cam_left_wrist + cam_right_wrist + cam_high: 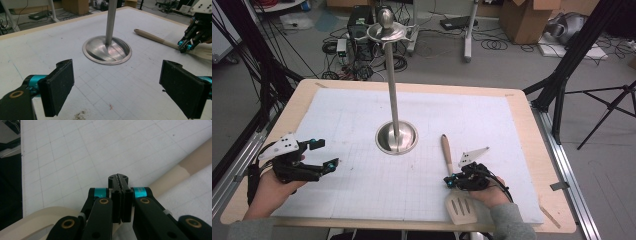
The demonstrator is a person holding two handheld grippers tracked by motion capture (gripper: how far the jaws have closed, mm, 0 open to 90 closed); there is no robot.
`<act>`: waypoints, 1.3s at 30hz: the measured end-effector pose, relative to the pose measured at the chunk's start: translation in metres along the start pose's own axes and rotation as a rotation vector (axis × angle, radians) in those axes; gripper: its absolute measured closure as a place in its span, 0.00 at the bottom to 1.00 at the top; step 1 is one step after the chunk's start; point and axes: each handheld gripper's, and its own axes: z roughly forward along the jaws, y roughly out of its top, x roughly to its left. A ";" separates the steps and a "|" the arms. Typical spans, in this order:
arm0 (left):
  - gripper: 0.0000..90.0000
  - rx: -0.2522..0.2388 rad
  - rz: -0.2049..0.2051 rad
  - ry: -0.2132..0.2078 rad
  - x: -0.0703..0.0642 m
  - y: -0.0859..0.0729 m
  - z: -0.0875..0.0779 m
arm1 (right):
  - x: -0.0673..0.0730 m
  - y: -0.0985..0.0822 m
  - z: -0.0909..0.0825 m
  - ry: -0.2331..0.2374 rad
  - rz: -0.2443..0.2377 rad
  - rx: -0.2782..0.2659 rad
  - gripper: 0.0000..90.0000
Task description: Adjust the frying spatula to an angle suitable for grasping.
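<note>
A beige slotted spatula lies near the table's front right, its handle pointing away from me. My right gripper hovers over the spatula's neck with its jaws pressed together and nothing between them. In the right gripper view the shut tips sit above the mat, the spatula handle passing beneath at the right. My left gripper stands open at the front left. Its pads are wide apart over bare mat, facing the metal stand.
A tall metal stand with a round dished base rises from the middle of the white grid mat. The wooden table's edge borders the mat. Tripods, cables and boxes crowd the floor beyond.
</note>
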 end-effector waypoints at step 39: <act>0.14 -0.064 0.019 0.010 -0.003 0.003 -0.014 | -0.036 -0.001 -0.039 -0.100 0.093 -0.257 1.00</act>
